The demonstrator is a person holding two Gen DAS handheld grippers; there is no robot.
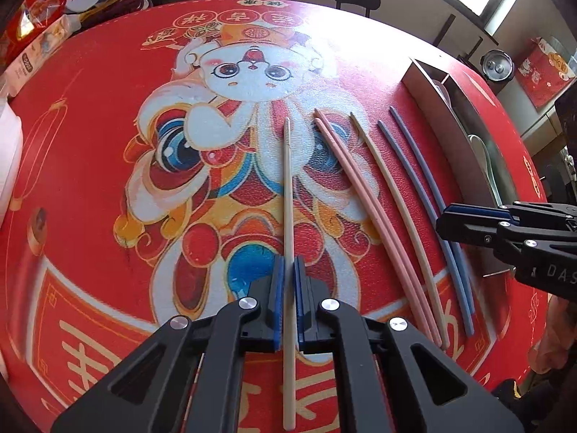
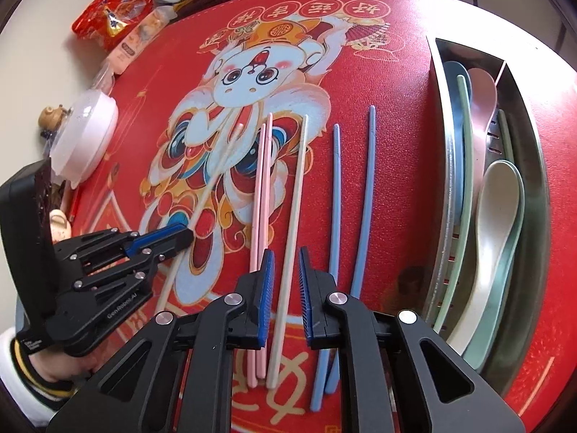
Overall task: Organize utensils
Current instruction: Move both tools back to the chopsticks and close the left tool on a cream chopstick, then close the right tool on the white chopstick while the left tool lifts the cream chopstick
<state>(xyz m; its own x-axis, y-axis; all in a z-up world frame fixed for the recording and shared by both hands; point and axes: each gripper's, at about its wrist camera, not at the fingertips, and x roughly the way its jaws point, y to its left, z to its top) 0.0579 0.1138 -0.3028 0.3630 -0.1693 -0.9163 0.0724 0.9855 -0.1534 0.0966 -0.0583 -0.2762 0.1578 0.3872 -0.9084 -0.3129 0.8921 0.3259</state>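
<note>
Clamping down on a lone cream chopstick [image 1: 287,180], the left gripper [image 1: 288,263] is holding it tight between blue pads at the spot farthest from the metal tray [image 2: 445,198], with the stick running forward over the cartoon print of the red mat [image 1: 90,144]. Nearer the tray, the right gripper [image 2: 285,256] is hovering with its jaws at a narrow gap, straddling a second cream chopstick [image 2: 294,198] without the pads pressing on it. Two pink chopsticks [image 2: 262,180] are lying just beside that stick on the side away from the tray, and two blue chopsticks [image 2: 364,198] are lying between it and the tray wall, all roughly parallel to the wall. Open mat is stretching beyond the chopstick tips and away from the tray, while the strip between the blue pair and the tray is running tight. Only the right wrist view is looking into the tray, where spoons [image 2: 497,209] in white, green, pink and blue are lying lengthwise; it is also catching a white lidded bowl [image 2: 86,133] and a red snack packet [image 2: 108,25] past the mat edge far from the tray, and a striped sleeve [image 2: 21,371] behind the left gripper. The left wrist view is showing the tray mostly as a bare wall, with the right gripper reaching in over the blue pair.
</note>
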